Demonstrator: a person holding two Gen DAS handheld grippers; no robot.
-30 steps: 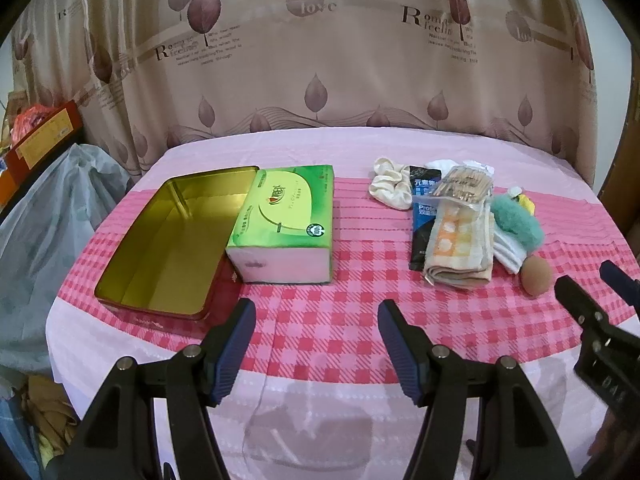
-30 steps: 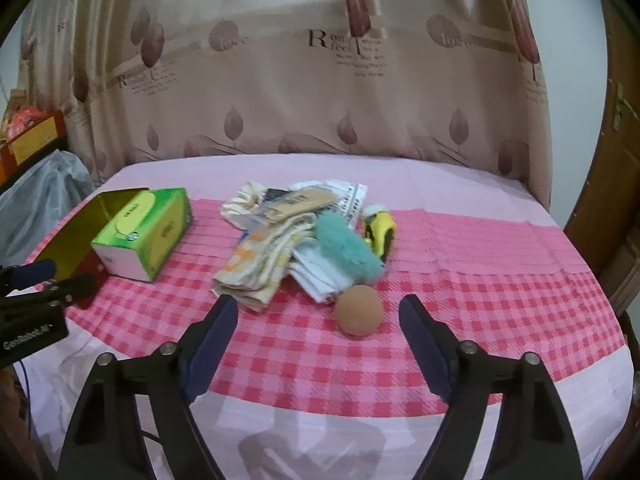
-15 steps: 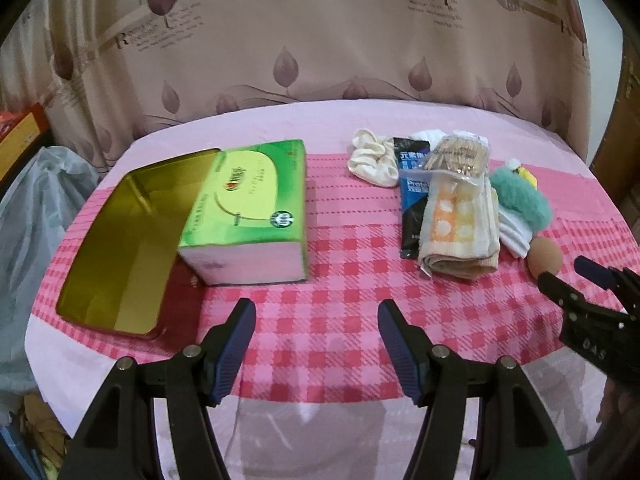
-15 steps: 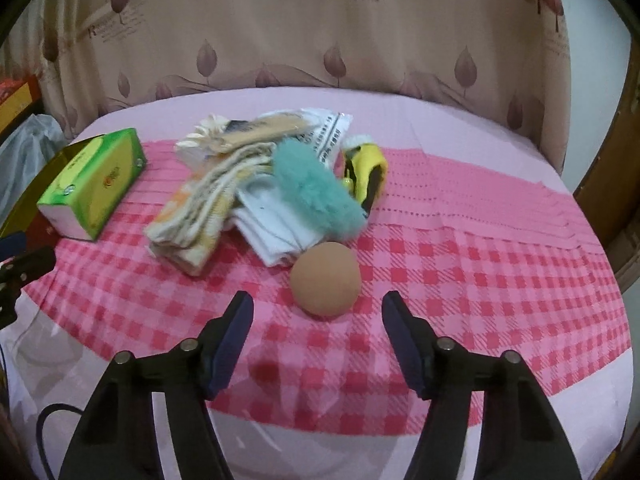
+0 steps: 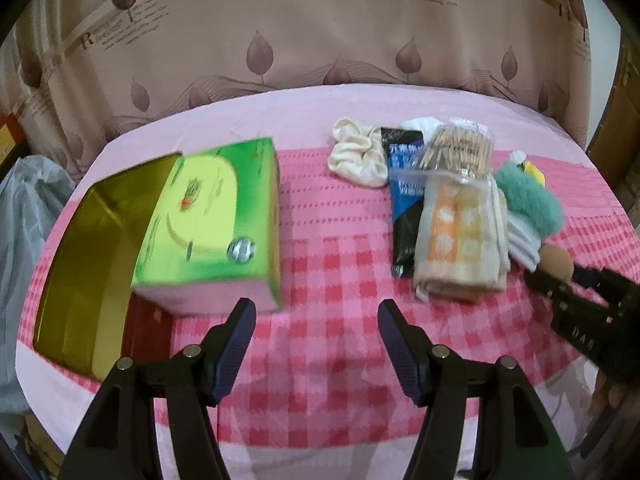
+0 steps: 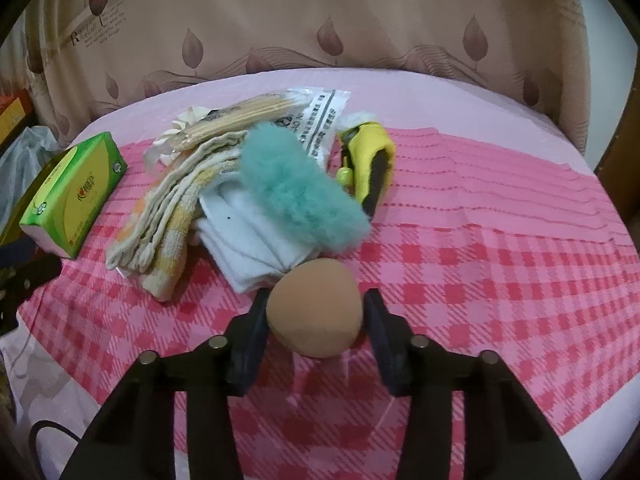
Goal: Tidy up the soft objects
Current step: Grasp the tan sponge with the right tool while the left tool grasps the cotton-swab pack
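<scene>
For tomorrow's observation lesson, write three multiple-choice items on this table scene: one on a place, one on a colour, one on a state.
1. Where is the sponge ball?
A. in the gold tin
B. between the right gripper's fingers
C. on the tissue box

2. What colour is the tissue box?
A. green
B. blue
C. white

3. How is the left gripper?
A. shut on a towel
B. shut on the tin
C. open, holding nothing

Answers: 1 B, the closing fingers flank the ball; 2 A, its top and sides are green; 3 C, only tablecloth shows between its fingers.
</scene>
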